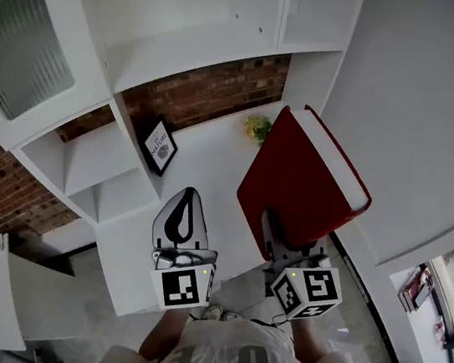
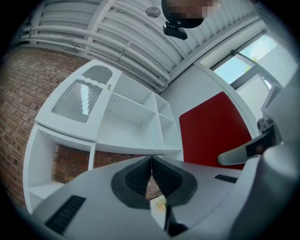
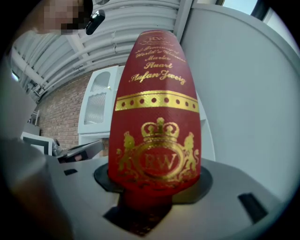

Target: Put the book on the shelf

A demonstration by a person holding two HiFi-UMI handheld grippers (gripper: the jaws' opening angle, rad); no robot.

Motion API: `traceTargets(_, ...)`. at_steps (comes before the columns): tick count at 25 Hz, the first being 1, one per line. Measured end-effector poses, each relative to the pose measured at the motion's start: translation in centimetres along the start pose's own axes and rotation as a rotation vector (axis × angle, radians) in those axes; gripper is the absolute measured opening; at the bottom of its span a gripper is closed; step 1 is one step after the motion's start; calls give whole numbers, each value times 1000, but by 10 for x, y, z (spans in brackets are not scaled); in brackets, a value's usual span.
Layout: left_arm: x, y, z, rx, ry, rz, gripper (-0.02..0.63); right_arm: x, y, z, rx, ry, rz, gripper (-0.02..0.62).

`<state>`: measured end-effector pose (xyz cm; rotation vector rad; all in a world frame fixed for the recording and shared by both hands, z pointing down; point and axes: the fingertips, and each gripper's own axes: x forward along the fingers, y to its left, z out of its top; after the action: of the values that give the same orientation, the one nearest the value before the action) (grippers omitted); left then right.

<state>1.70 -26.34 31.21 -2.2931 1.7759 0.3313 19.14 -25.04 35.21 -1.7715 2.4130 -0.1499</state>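
Note:
A thick red book (image 1: 303,184) with gold lettering on its spine (image 3: 157,117) stands upright in my right gripper (image 1: 274,234), whose jaws are shut on its lower end. It hangs above the right side of the white counter (image 1: 210,178), in front of the white shelf unit (image 1: 188,44). In the left gripper view the book's red cover (image 2: 213,129) shows at the right. My left gripper (image 1: 180,220) hovers to the left of the book, shut with nothing between its pads (image 2: 151,176).
The shelf unit has open compartments (image 2: 136,112) and a ribbed glass door (image 1: 19,44) at the left. A small framed picture (image 1: 159,146) and a little yellow plant (image 1: 258,127) stand on the counter by the brick wall. A white wall (image 1: 424,104) rises on the right.

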Motion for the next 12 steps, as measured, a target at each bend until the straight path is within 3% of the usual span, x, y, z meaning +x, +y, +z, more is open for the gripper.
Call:
traceTargets(6,7,8,-4,70,60,22,12,23,-7,15,-43,35,48,247)
traceTargets(12,19,17,18,105,34,43,12,67,-15,90,-57,-17,122,247)
